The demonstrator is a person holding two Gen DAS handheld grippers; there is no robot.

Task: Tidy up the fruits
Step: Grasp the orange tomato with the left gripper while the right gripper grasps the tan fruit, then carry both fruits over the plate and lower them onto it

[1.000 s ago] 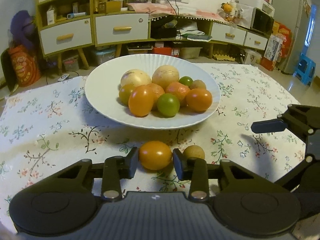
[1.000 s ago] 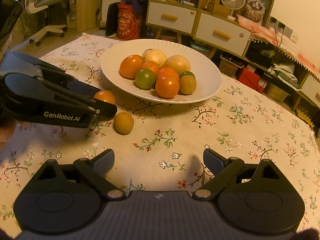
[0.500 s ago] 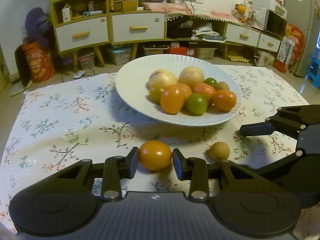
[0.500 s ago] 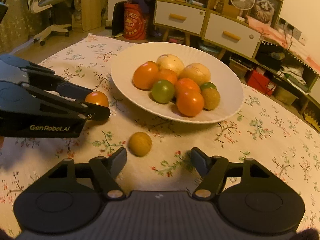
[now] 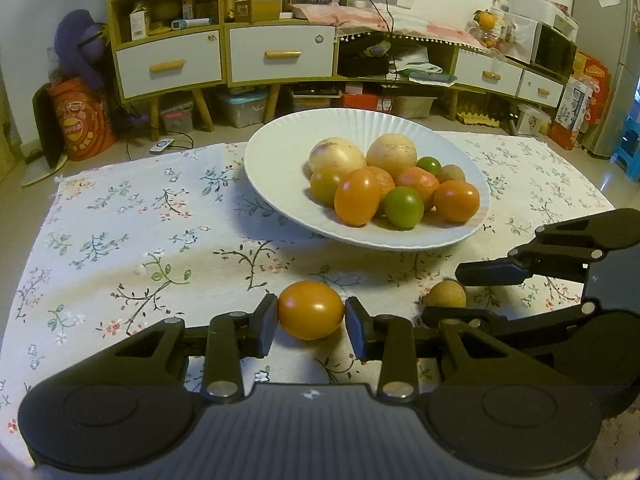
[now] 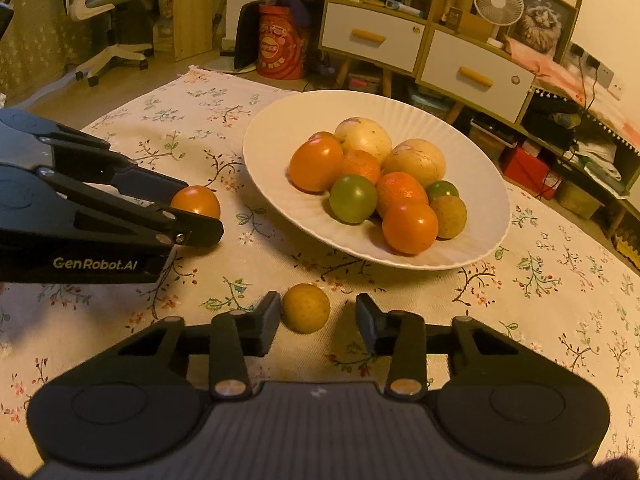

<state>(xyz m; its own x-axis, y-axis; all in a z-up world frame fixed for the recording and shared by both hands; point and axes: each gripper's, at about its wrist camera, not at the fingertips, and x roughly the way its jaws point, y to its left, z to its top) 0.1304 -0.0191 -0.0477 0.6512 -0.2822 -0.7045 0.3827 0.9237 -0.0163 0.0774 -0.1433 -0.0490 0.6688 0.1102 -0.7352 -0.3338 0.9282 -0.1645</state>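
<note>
A smooth, glossy orange tomato-like fruit (image 5: 311,310) sits low over the floral tablecloth, pinched on both sides between two dark pads, in front of a wide white fluted plate (image 5: 280,184). Just to its right a small, dull yellow-brown round fruit (image 6: 306,308) rests on the cloth — touching one dark pad on its left, clear of the other. The plate holds a heap of fruit (image 5: 394,184) — two pale yellowish globes at the back, orange and green ones in front.

Left claw (image 5: 311,322) clamped; right claw (image 6: 318,320) closing.
</note>
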